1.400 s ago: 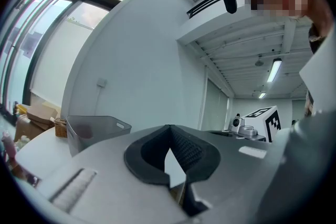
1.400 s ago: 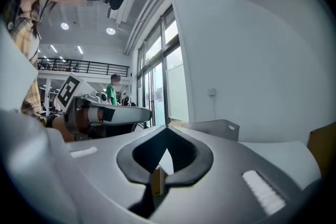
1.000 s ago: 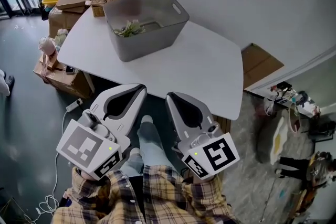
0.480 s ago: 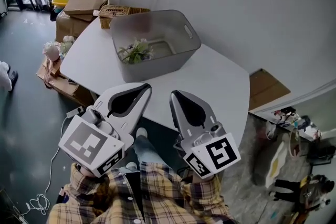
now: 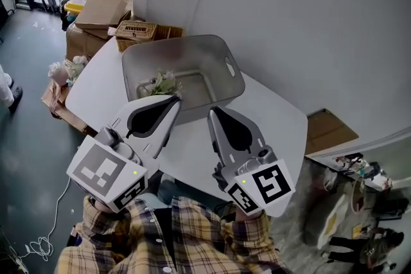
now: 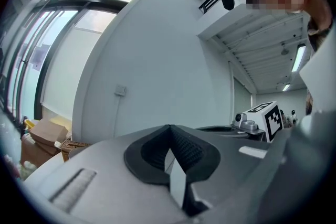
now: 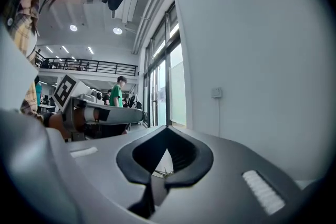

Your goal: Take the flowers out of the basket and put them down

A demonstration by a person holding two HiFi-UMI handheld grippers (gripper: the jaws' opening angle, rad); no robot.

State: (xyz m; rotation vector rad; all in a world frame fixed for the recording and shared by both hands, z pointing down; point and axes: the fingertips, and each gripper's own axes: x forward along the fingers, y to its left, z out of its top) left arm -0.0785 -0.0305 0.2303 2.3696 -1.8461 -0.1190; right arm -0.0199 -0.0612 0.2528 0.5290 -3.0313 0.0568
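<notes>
While the flowers (image 5: 164,83) are lying inside the grey basket (image 5: 234,71) on the surface (image 5: 273,122), left tongs (image 5: 174,100) and right tongs (image 5: 212,113) are hovering at its near wall, both pressed together, empty; approach seemingly beginning, next calling for spreading and reaching in

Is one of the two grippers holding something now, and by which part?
Nothing is held. The left gripper and the right gripper both have their jaws together and empty; the flowers lie in the basket.
</notes>
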